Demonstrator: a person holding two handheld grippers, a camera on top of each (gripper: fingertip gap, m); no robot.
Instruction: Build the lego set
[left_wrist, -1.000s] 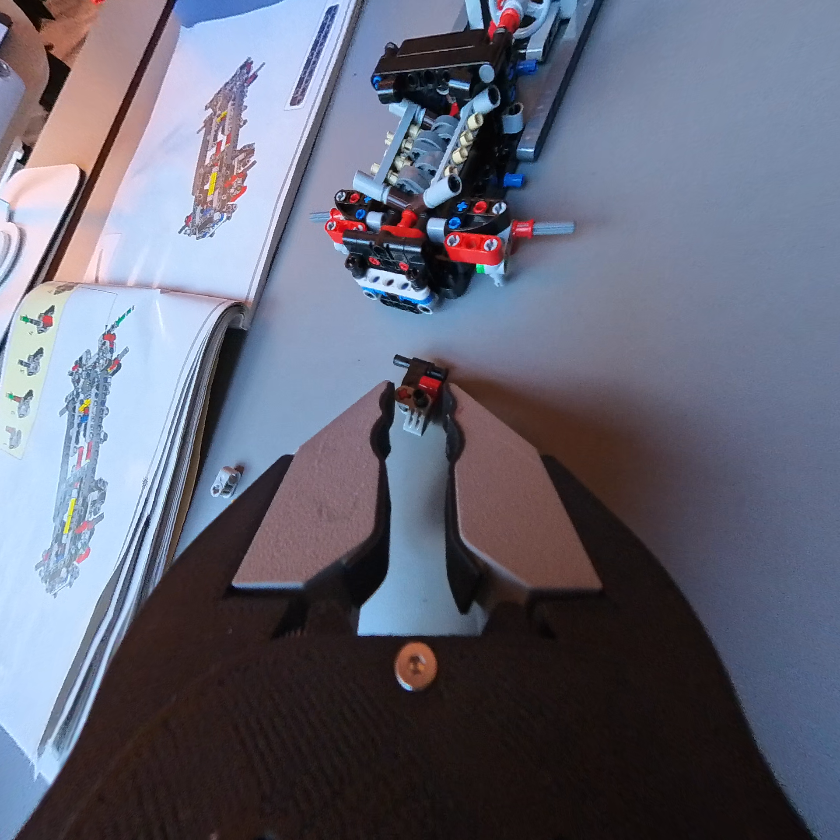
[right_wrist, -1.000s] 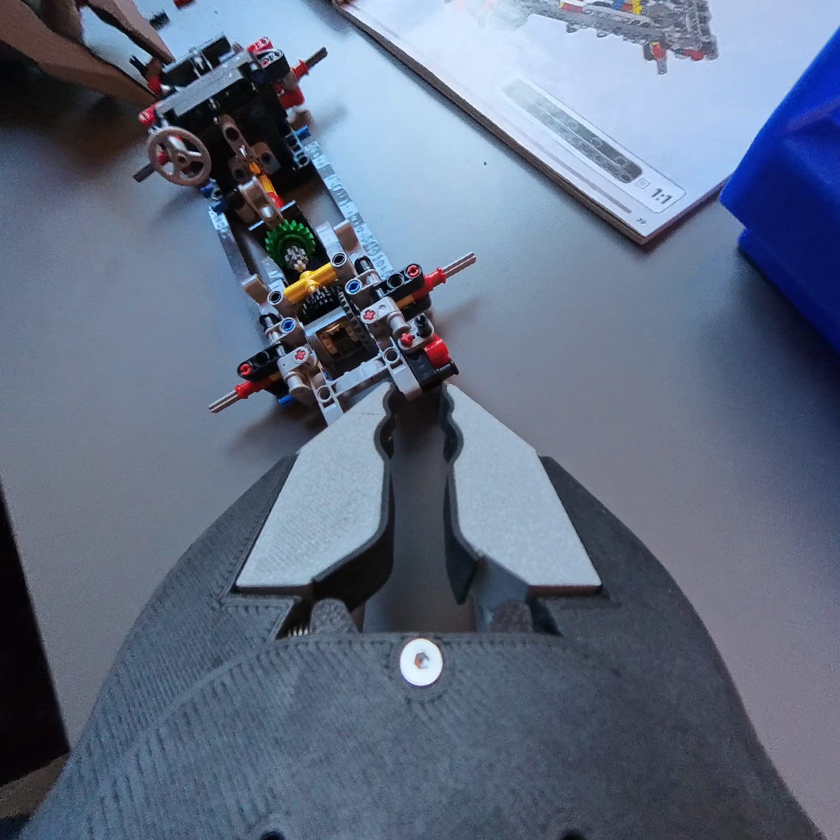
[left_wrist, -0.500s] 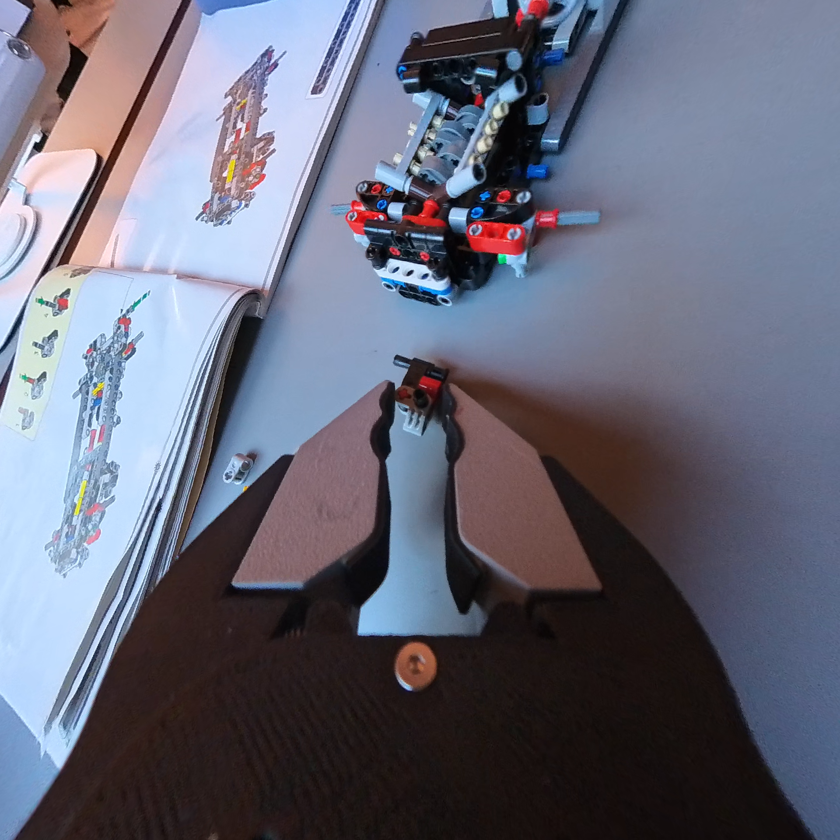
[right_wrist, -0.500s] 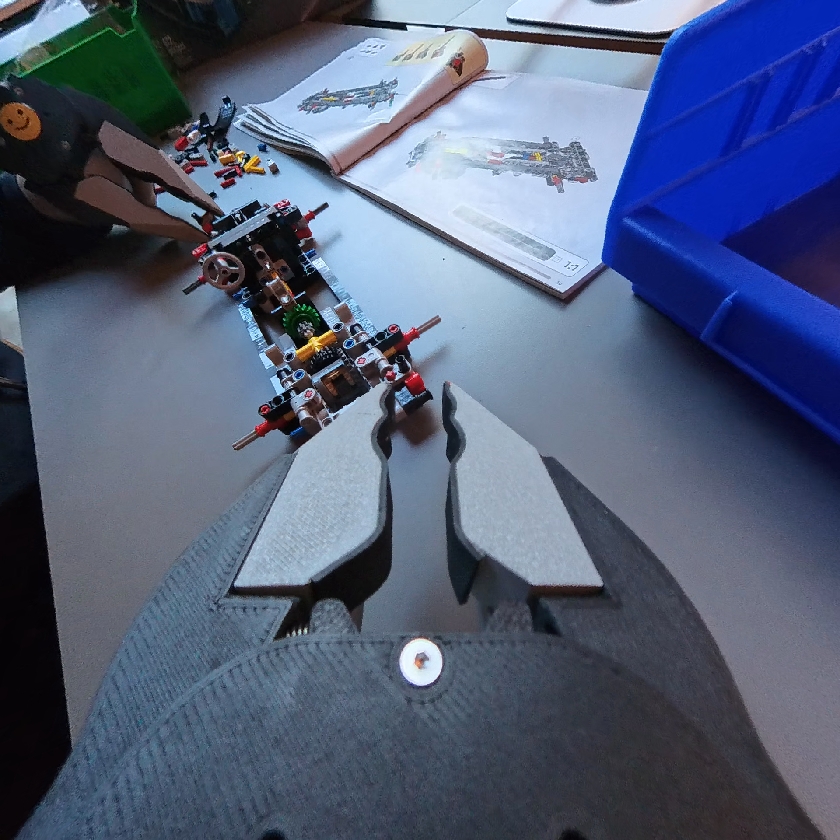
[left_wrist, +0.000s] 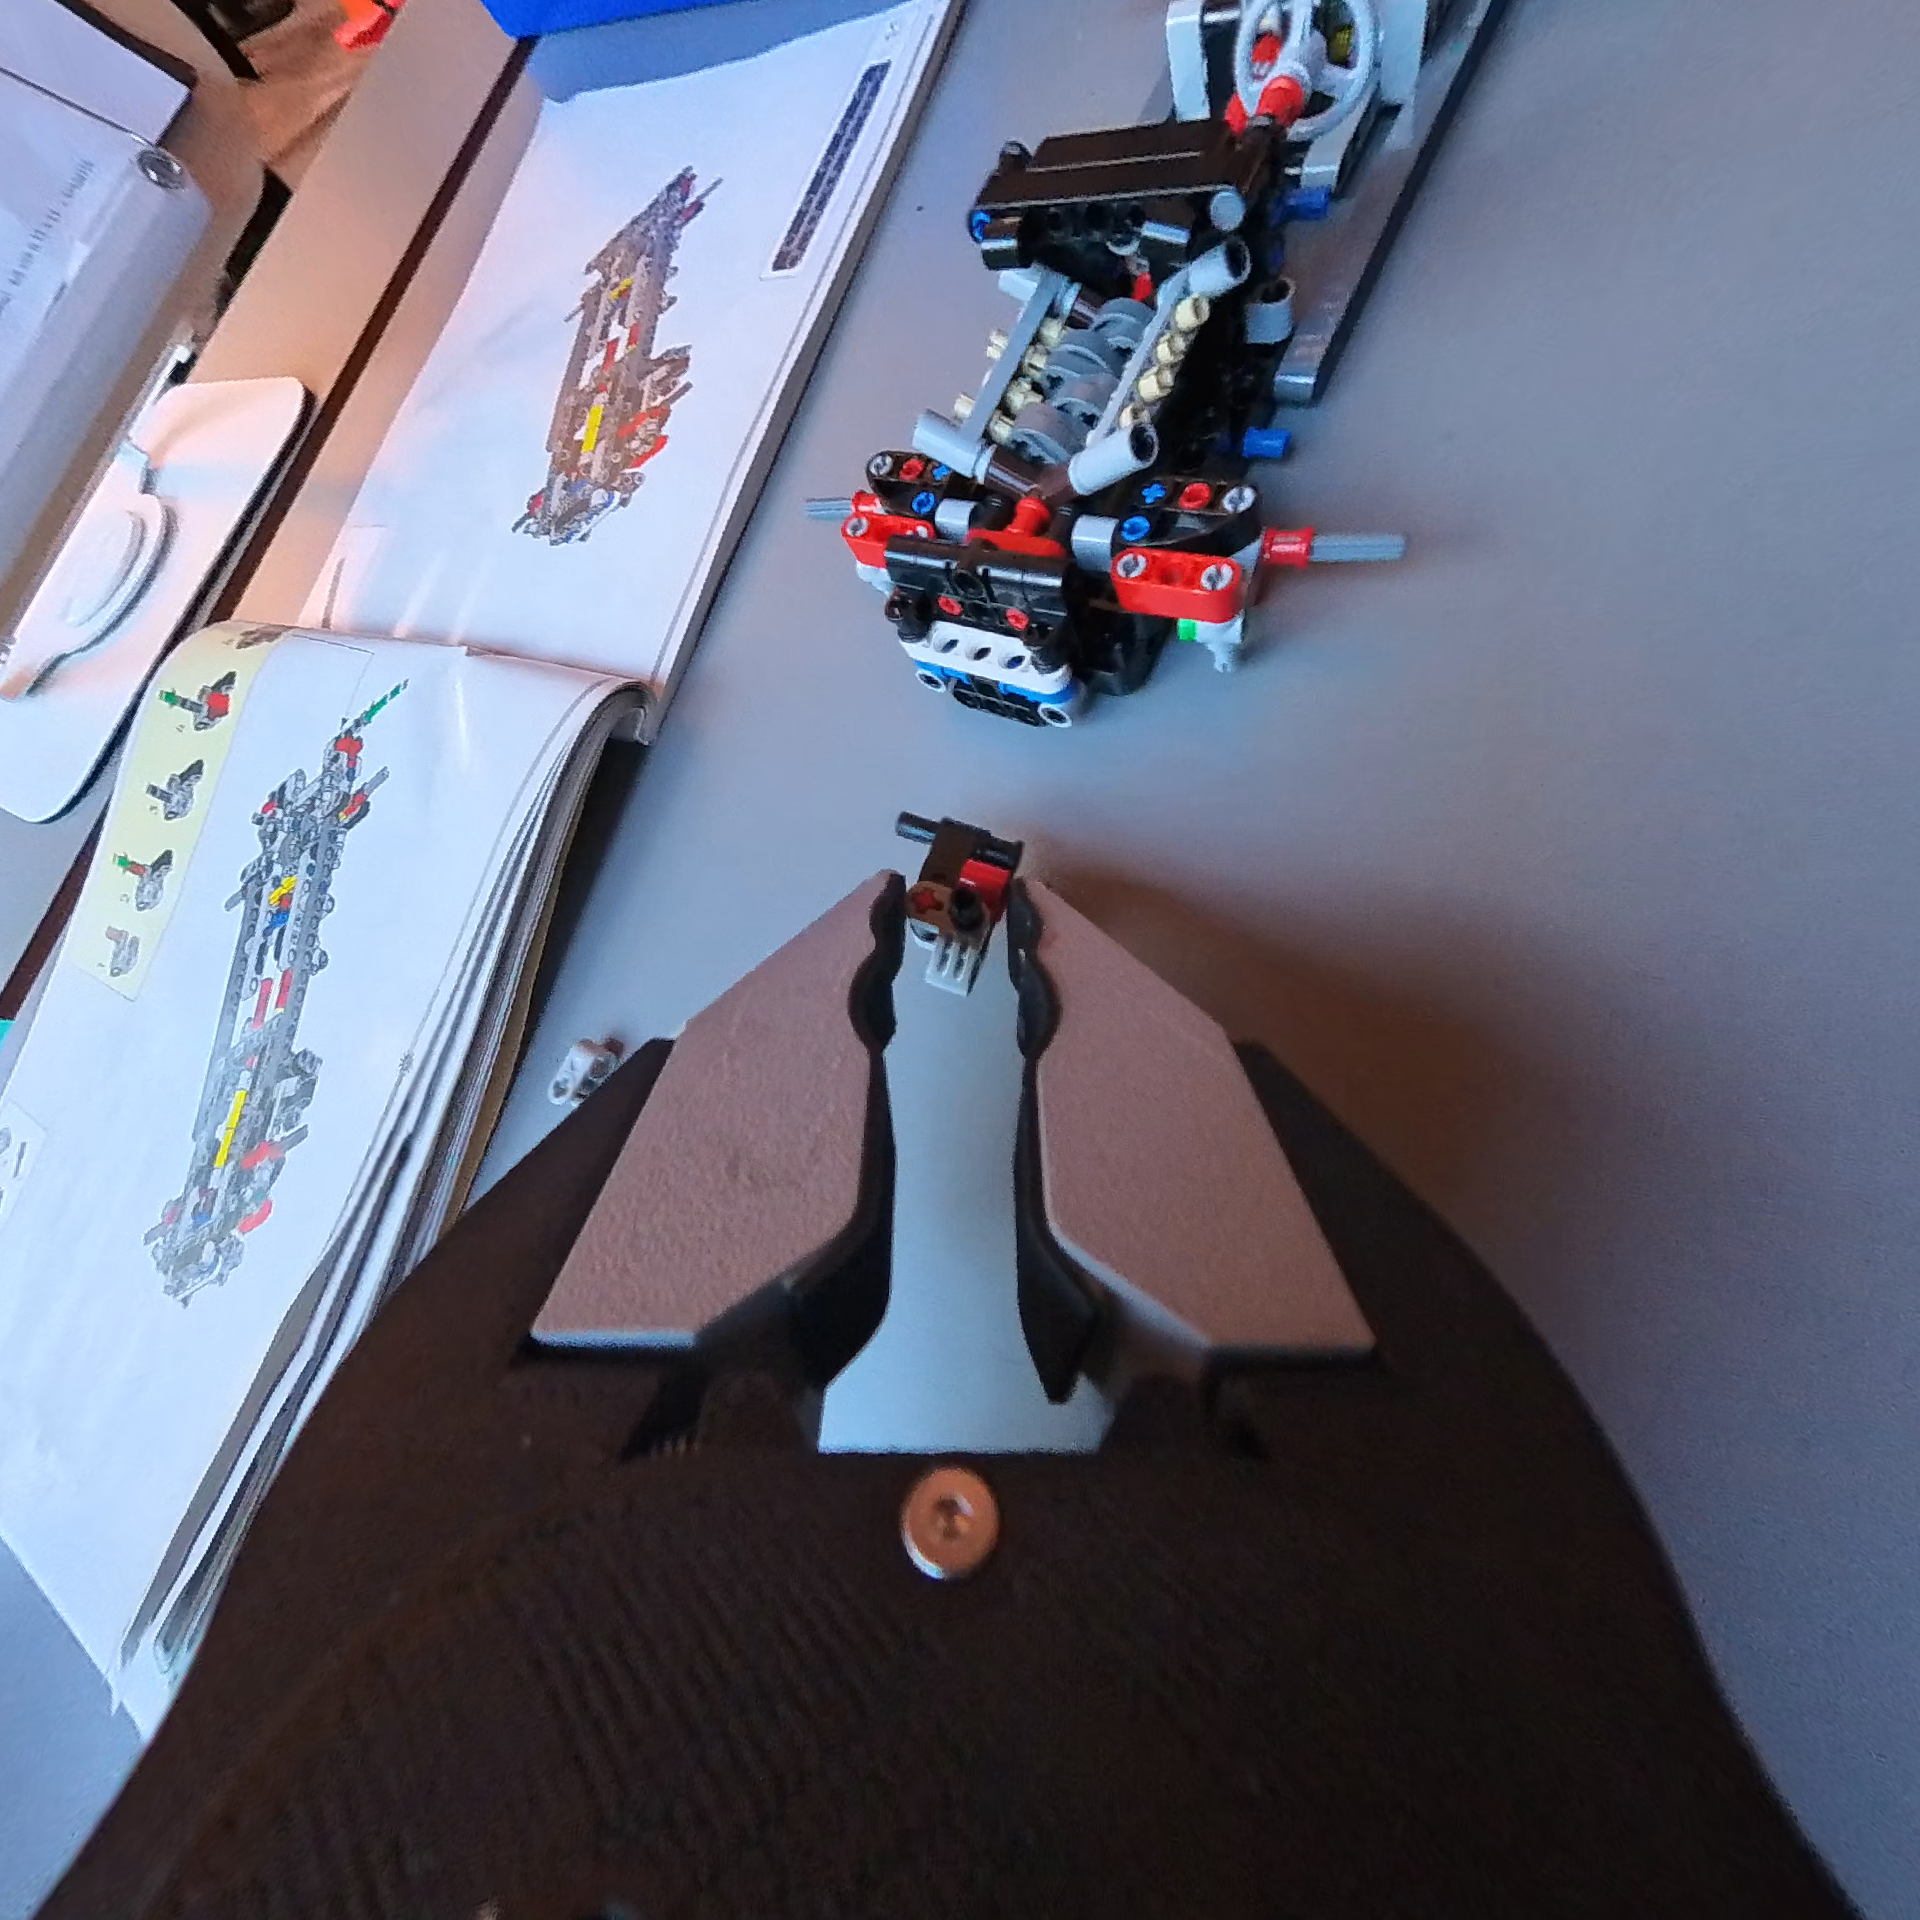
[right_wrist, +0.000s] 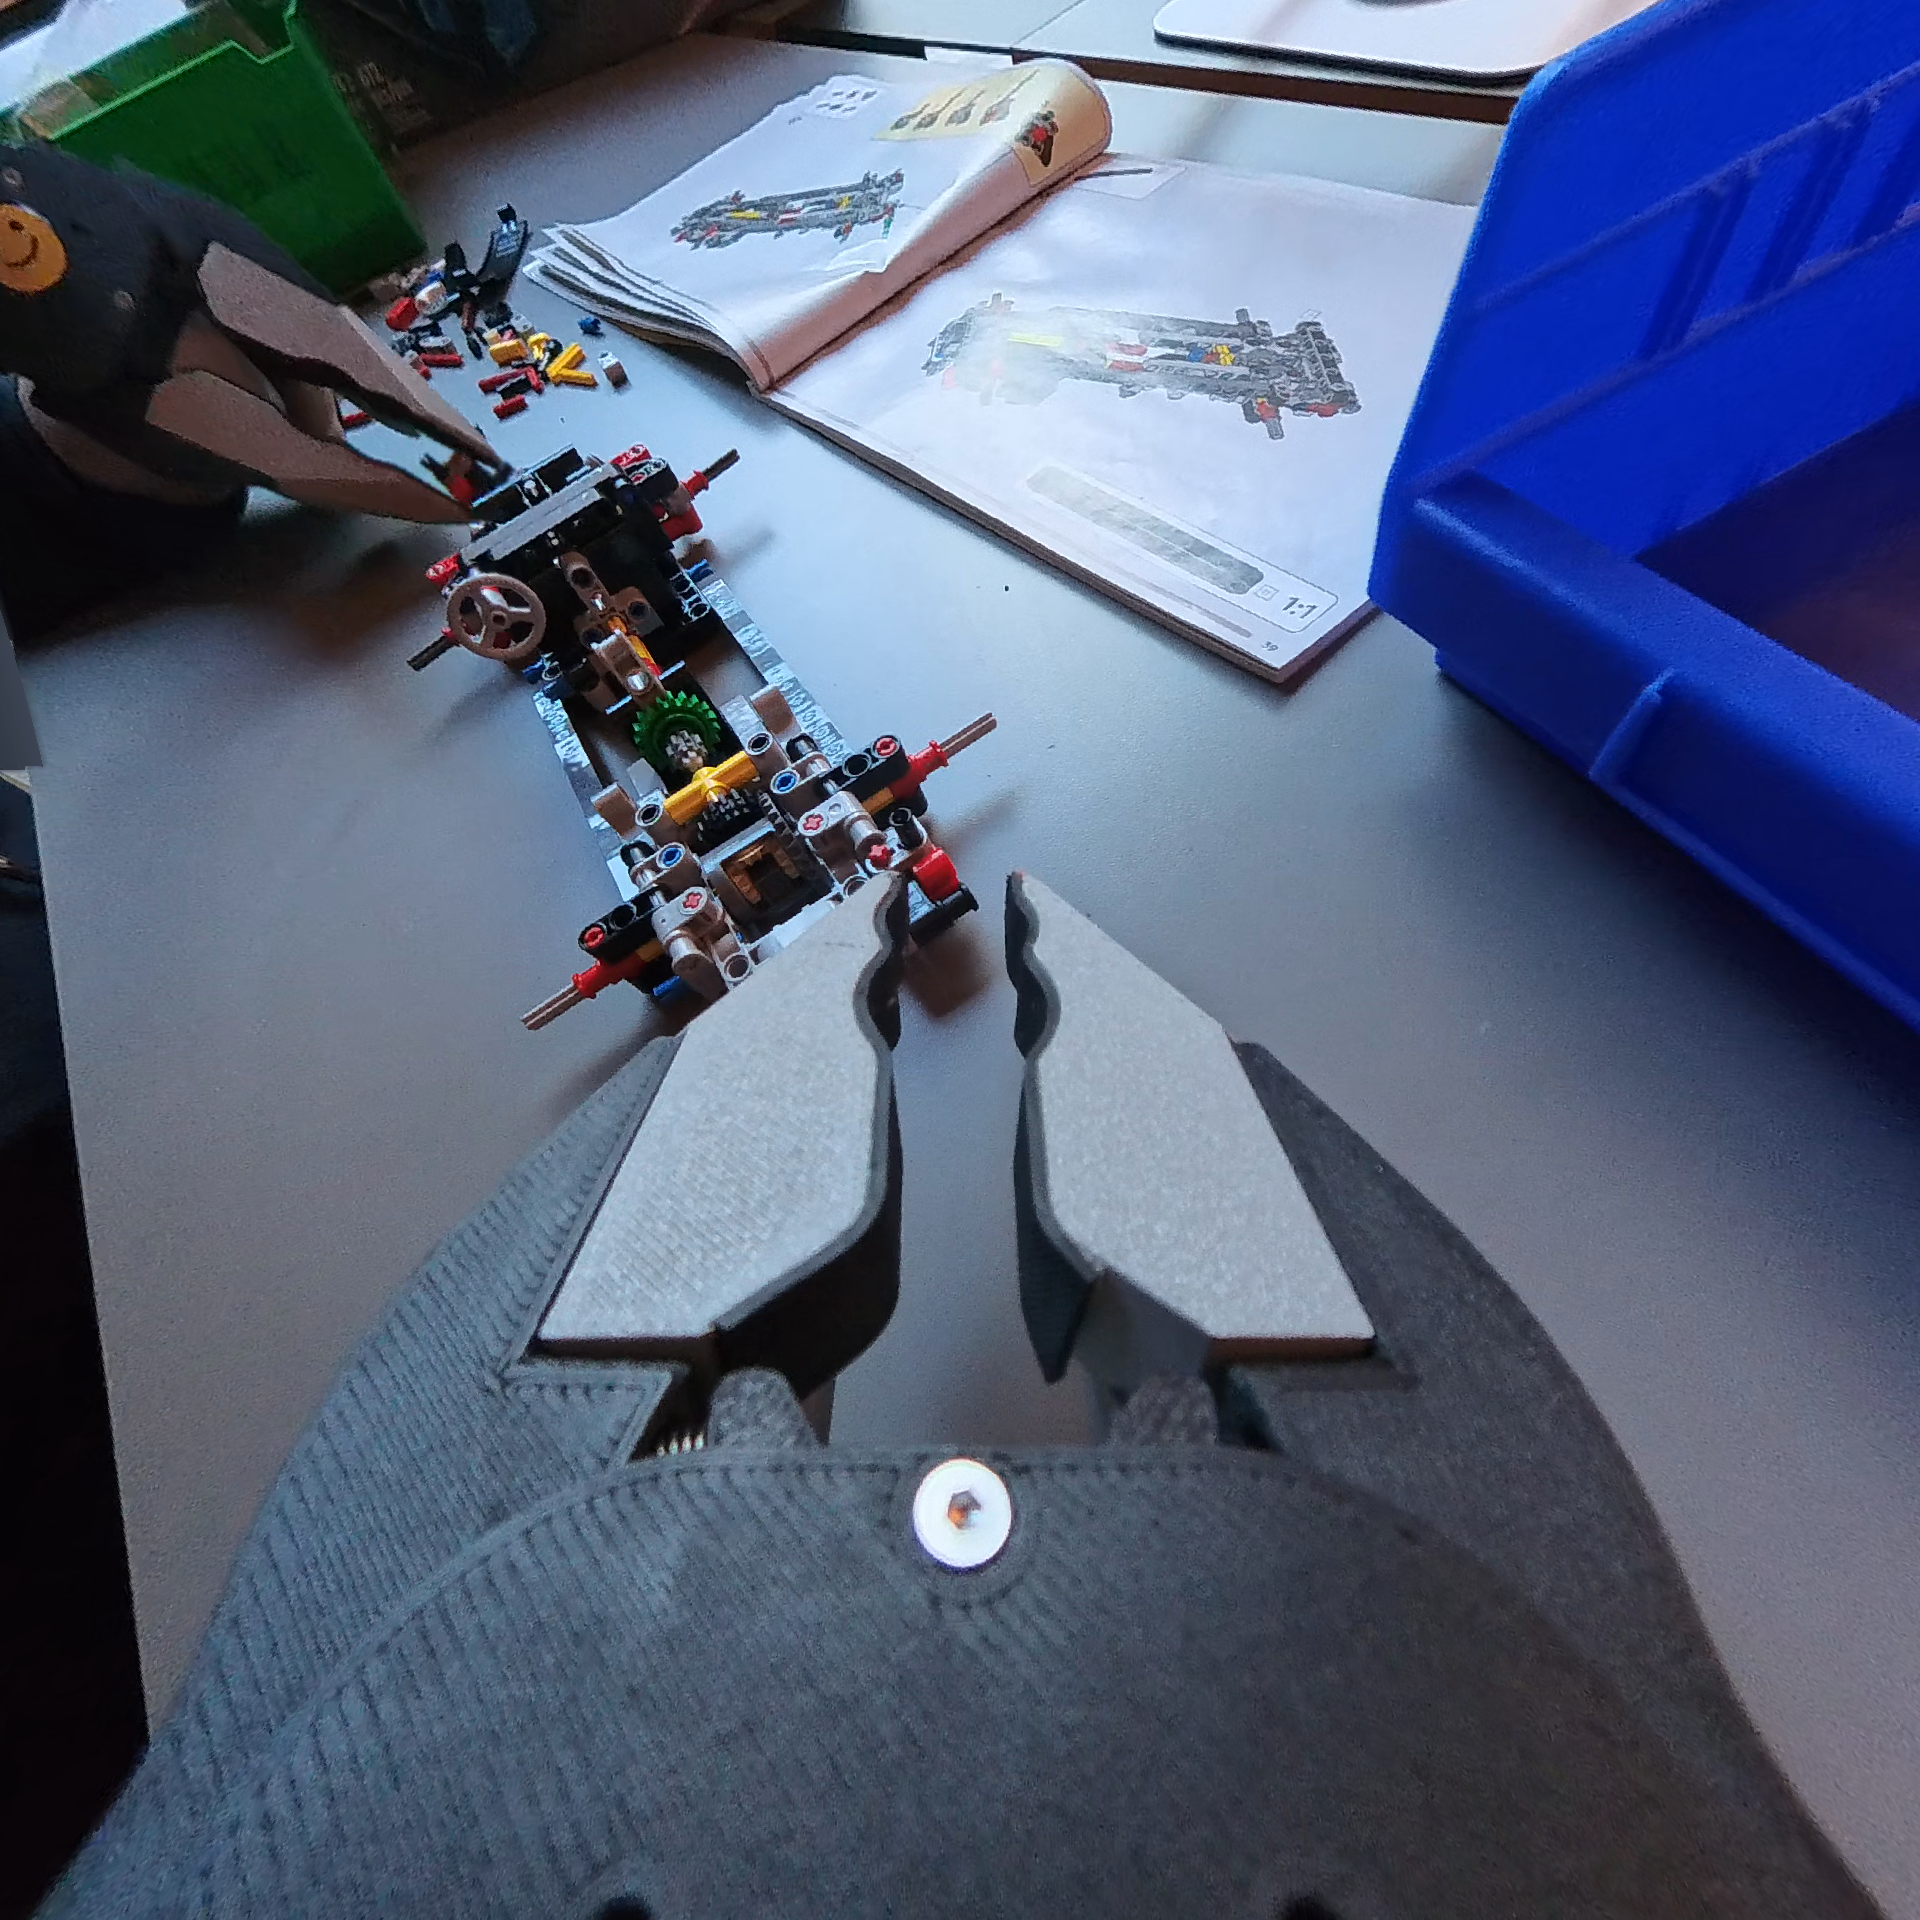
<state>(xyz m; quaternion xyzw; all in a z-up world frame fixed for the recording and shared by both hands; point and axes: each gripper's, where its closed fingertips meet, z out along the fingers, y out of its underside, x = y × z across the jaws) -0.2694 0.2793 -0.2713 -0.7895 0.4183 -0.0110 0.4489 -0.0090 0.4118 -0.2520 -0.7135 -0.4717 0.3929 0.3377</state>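
i am holding a small black-and-red brick piece (left_wrist: 961, 904) between my left gripper (left_wrist: 954, 902) fingertips, just near of the half-built toy car frame (left_wrist: 1081, 436). my right gripper (right_wrist: 951, 894) is sitting narrowly parted and bare at the frame's other end, beside the blue bin (right_wrist: 1662, 436).

A hobby workbench: instruction booklet (right_wrist: 1091, 416), parts bins (right_wrist: 1683, 416), brick chassis (right_wrist: 717, 769).

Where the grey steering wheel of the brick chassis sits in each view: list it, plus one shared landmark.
Left wrist view: steering wheel at the top edge, right of centre, on the chassis's far end.
Right wrist view: steering wheel upper left, near the left gripper.
Shared landmark: open instruction booklet.
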